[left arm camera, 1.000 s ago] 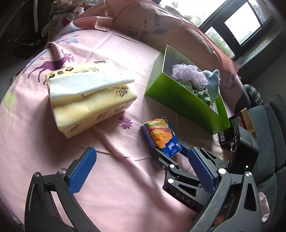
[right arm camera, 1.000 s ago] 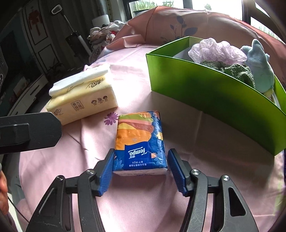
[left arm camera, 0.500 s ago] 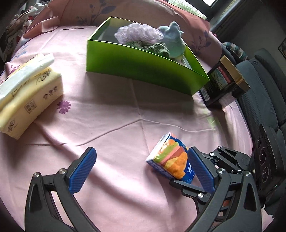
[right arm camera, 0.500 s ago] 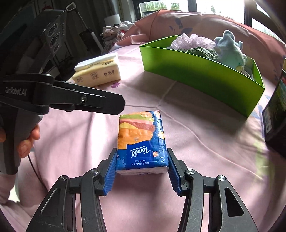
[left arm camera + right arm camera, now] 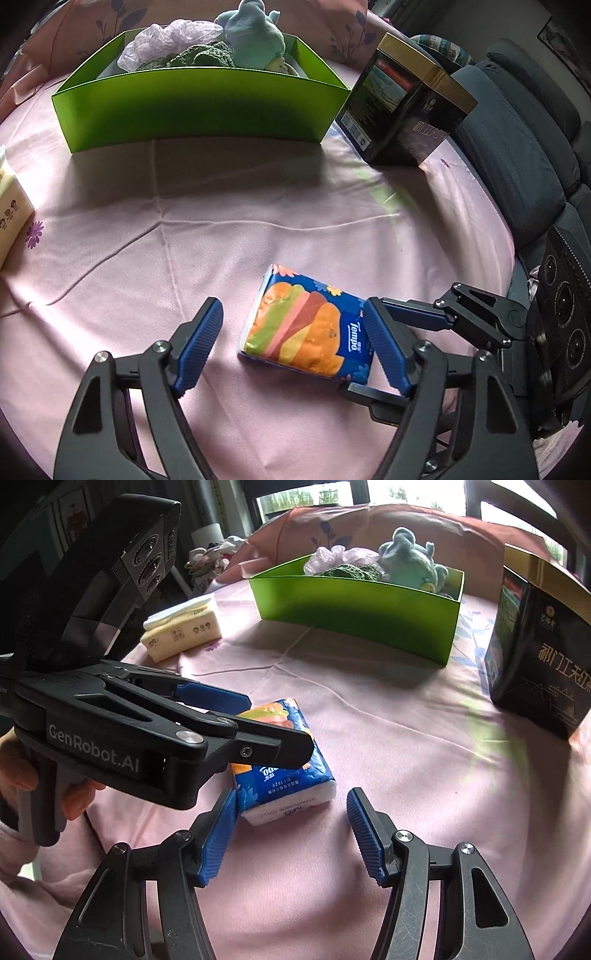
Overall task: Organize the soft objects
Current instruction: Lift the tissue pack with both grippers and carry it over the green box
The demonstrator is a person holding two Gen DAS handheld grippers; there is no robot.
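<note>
A blue and orange Tempo tissue pack [image 5: 308,332] lies flat on the pink tablecloth; it also shows in the right wrist view [image 5: 284,771]. My left gripper [image 5: 295,347] is open with the pack between its fingers, not squeezed. My right gripper [image 5: 291,834] is open just behind the pack, its left pad at the pack's corner. A green box [image 5: 199,103] at the back holds a blue plush toy [image 5: 255,37], a lilac scrunchie and green knitted cloth. A yellow tissue pack [image 5: 183,627] lies at the left.
A dark tea box [image 5: 402,107] stands right of the green box; it also shows in the right wrist view [image 5: 539,657]. A grey sofa [image 5: 517,147] is past the table's right edge. Pink cushions lie behind the box.
My right gripper has opened and let go of the tissue pack, which now lies on the cloth. My left gripper has swung in around the pack.
</note>
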